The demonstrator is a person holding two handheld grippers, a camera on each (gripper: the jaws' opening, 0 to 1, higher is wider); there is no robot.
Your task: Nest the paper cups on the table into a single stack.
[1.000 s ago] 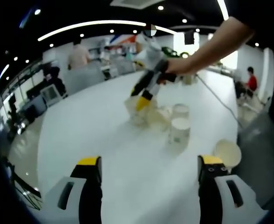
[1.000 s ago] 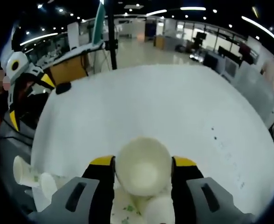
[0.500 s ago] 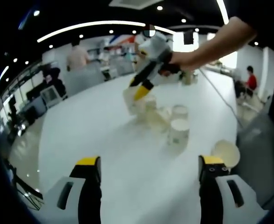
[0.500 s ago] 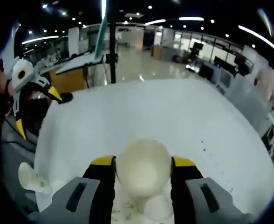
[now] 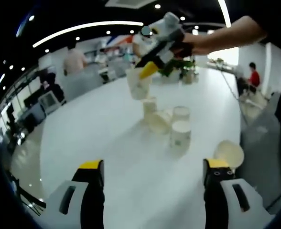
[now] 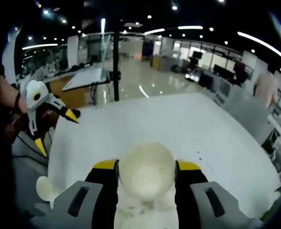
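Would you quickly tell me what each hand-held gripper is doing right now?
Left hand-held gripper: open, holding nothing, low over the table.
Right hand-held gripper: shut on a paper cup, lifted above the table.

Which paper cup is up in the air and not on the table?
The cup pinched by the right gripper, lifted above the cluster of cups on the white table.

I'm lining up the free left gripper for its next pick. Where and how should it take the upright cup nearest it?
Grip the upright cup across its side wall just below the rim, coming in level from the left gripper, whose jaws stand open. It stands mouth up and apart from the clustered cups, so both sides look reachable.
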